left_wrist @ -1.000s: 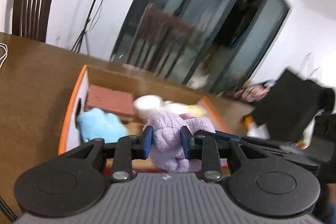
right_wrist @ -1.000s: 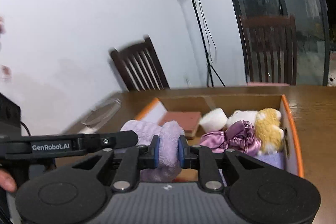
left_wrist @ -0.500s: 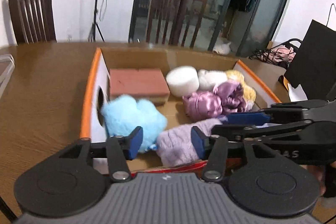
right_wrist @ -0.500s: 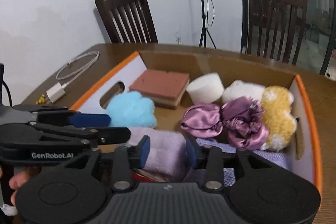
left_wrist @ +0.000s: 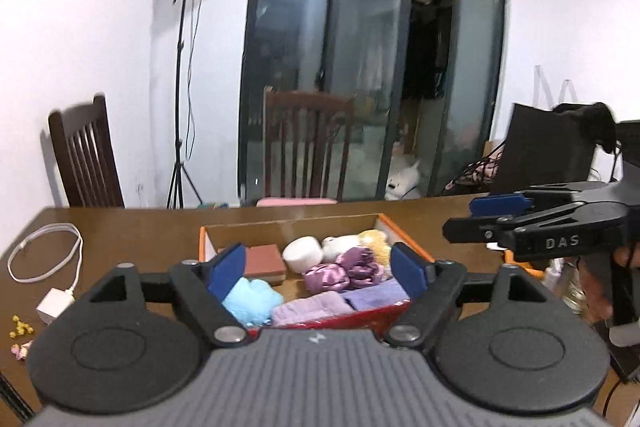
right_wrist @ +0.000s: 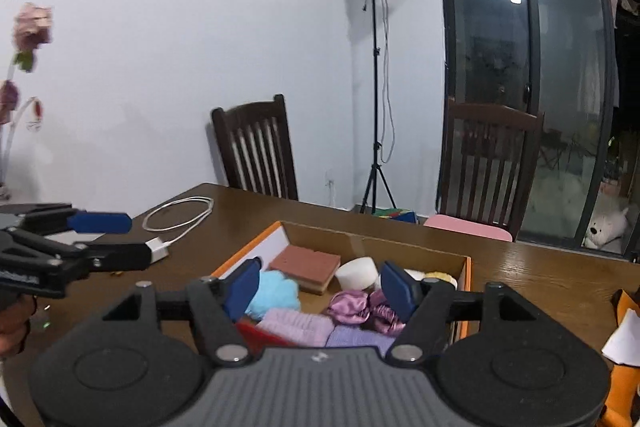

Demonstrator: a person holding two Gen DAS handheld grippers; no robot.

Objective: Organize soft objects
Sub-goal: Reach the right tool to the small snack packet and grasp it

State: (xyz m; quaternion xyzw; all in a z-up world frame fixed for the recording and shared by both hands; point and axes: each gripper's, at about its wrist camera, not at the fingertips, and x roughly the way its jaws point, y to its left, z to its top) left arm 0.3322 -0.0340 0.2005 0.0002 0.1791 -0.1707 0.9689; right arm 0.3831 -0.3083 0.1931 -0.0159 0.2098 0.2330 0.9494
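An orange-edged cardboard box [left_wrist: 404, 233] [right_wrist: 466, 269] on the brown table holds soft things: a folded lilac towel [left_wrist: 310, 309] [right_wrist: 294, 325], a blue plush [left_wrist: 250, 299] [right_wrist: 274, 293], purple satin scrunchies [left_wrist: 344, 273] [right_wrist: 362, 309], a brick-coloured sponge [left_wrist: 264, 259] [right_wrist: 306, 263], a white foam roll [left_wrist: 302, 253] [right_wrist: 356, 273] and a yellow plush [left_wrist: 374, 241]. My left gripper [left_wrist: 318, 267] is open and empty, raised above the box's near edge. My right gripper [right_wrist: 320, 287] is open and empty, also raised above the box; it shows side-on in the left wrist view [left_wrist: 500, 219].
A white cable and charger [left_wrist: 52, 281] [right_wrist: 176, 223] lie on the table to the left of the box. Small yellow bits [left_wrist: 20, 327] lie near the left edge. Two dark wooden chairs [right_wrist: 256, 151] [left_wrist: 308, 143] stand behind the table, with a light stand [right_wrist: 378, 87] between them.
Both grippers have let go of the lilac towel, opened wide and pulled up and back from the box. The towel now lies folded at the box's front.
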